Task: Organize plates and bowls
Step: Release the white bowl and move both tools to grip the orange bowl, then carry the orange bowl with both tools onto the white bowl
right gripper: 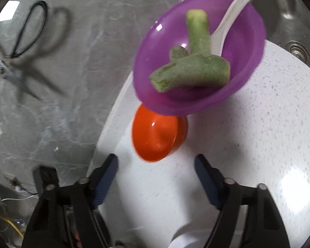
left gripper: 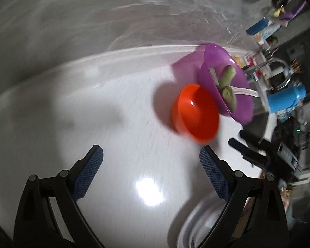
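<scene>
Table: a white speckled table (right gripper: 268,144) is seen below both claws, its edge bordered by a grey marbled wall surface (right gripper: 72,62).
Purple bowl: a large translucent purple bowl (right gripper: 243,47) is seen near the table's edge, beside the sink (right gripper: 295,16).
Orange bowl: a smaller, empty orange bowl (right gripper: 155,138) is placed just beside the purple bowl, nearer the claws.
Green pieces: several green vegetable sticks (right gripper: 188,72) are piled inside the purple bowl.
Spoon: a white spoon (right gripper: 235,10) is leaned in the purple bowl, handle over the rim.
Left claw: the left claw (left gripper: 150,161) is spread wide, nothing held.
Right claw: the right claw (right gripper: 156,167) is spread wide, nothing held, the orange bowl just ahead.
</scene>
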A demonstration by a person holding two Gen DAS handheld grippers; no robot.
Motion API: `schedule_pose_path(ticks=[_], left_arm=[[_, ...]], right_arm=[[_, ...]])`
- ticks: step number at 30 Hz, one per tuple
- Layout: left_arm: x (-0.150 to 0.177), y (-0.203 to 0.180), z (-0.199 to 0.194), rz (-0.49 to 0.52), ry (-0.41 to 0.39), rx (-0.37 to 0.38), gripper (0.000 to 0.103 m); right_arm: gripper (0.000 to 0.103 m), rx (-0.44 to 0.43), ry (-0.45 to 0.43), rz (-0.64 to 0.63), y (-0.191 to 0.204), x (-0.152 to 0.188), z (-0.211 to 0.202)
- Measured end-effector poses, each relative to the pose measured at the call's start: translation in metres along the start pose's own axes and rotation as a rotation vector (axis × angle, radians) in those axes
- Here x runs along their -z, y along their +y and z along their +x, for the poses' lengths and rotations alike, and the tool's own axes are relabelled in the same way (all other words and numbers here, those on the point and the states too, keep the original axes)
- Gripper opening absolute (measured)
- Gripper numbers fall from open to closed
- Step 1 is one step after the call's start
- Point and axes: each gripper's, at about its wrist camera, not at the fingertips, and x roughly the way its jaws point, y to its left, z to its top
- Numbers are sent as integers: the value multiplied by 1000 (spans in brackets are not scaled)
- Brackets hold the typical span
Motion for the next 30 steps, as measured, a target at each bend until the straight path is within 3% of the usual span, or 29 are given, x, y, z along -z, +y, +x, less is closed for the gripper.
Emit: schedule_pose_path(ticks=[1,7,15,16,18,22,24,26,30], left_arm=[[-4,-6,10,19,12,-6,95],[-21,-26,64,96,102,-81,93],[-44,-25,96,122,119,-85,91],[-49,-26,101,129,121,-86,87],[-52,-27,110,137,141,-92,64],[-55,-29,119,143,145,-84,49],[-57,-30,122,149,143,-75,31],[-56,-34,125,149,138,-82,29],[-56,-36,131,149,137,-79,16]], right_arm=[[61,20,2,-1,0,-3,6],[58,138,13,10,-3,-18,28],[56,181,5,0,3,-20,47],[48,180,16,-3,3,-17,48],[39,184,41,-16,3,-18,53],[34,181,49,-6,1,-14,57],[31,178,51,5,0,-13,55],[29,175,44,12,1,-12,58],[19,172,36,4,-1,-12,57]])
